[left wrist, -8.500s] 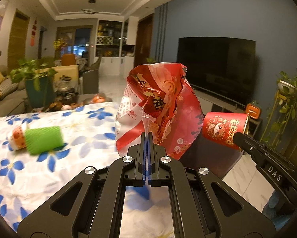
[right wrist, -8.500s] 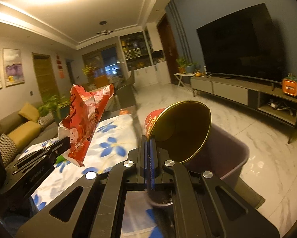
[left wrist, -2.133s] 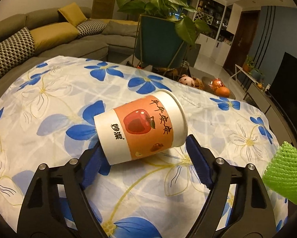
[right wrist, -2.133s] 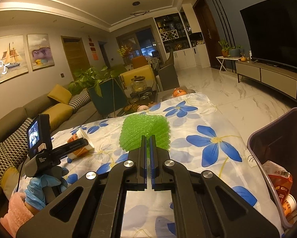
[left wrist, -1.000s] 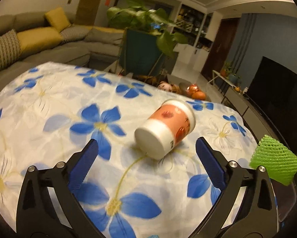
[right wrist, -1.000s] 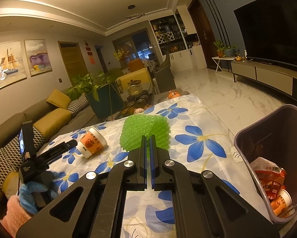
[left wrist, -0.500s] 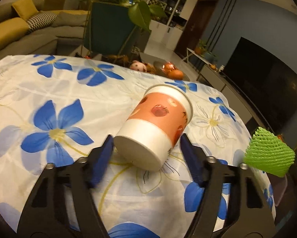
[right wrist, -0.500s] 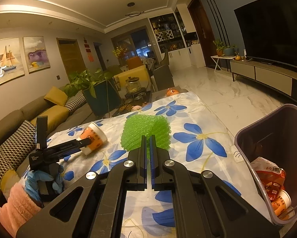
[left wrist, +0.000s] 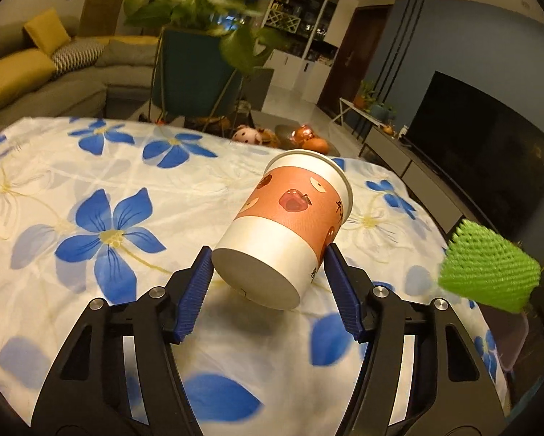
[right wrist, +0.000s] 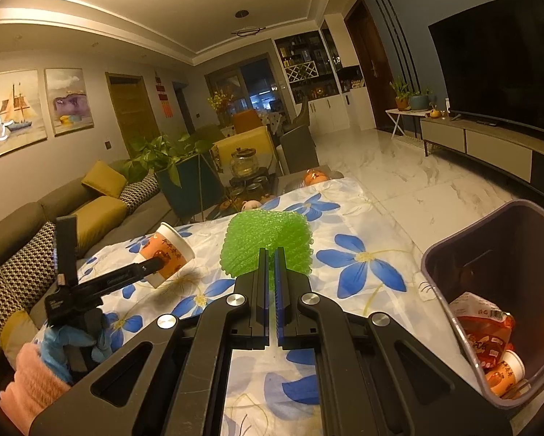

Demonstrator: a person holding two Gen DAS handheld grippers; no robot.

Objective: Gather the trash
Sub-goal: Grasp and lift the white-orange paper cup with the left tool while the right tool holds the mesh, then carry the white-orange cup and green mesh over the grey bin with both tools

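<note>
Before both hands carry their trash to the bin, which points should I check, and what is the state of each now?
1. Left gripper holds the cup: ok, jaws pressed on both sides near its base, cup tilted and lifted off the cloth.
2. Left grip is deep enough: cannot tell, only the bottom part sits between the jaws.
3. Right gripper holds the green foam net: ok, jaws shut on its lower edge.
4. Bin is open and within view: ok, at the table's right edge.
5. Bin has room: ok, a red bag and a cup lie only at the bottom.
</note>
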